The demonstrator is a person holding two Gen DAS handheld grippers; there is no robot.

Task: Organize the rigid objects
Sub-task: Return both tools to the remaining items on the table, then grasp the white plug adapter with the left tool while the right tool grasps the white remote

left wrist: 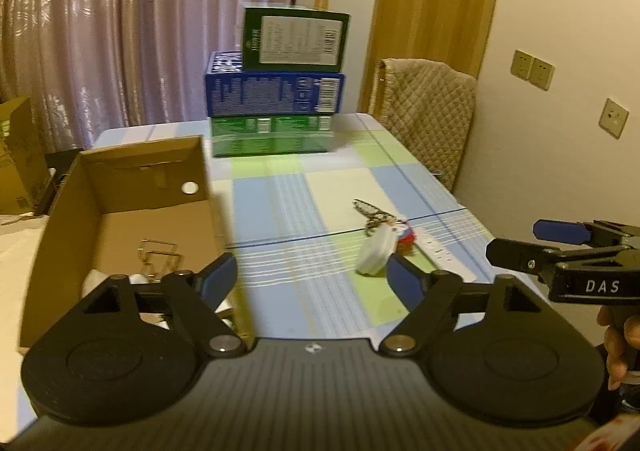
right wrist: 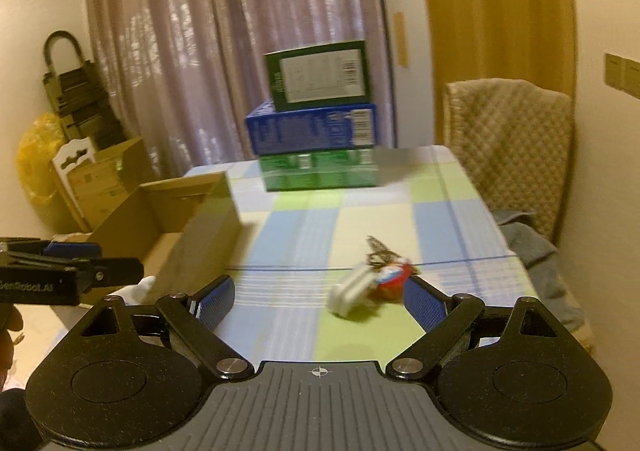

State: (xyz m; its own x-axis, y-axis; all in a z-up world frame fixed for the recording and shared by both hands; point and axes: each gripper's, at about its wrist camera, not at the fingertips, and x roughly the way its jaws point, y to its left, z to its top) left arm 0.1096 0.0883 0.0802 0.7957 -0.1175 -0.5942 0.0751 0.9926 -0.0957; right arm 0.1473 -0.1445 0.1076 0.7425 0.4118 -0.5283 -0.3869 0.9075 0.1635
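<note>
A bunch of keys with a white fob and a red charm (left wrist: 380, 239) lies on the checked tablecloth; it also shows in the right wrist view (right wrist: 372, 283). An open cardboard box (left wrist: 120, 219) stands at the table's left, also in the right wrist view (right wrist: 192, 235), with small white and metal items inside. My left gripper (left wrist: 316, 279) is open and empty above the table's front, between box and keys. My right gripper (right wrist: 320, 299) is open and empty, the keys just ahead of its right finger. In the left wrist view the right gripper (left wrist: 536, 243) enters from the right edge.
Three stacked boxes, dark green (left wrist: 294, 39) on blue (left wrist: 274, 93) on green (left wrist: 272, 135), stand at the table's far end. A chair with a quilted cover (left wrist: 424, 111) stands right of the table. More cardboard boxes (right wrist: 104, 175) stand on the floor at left.
</note>
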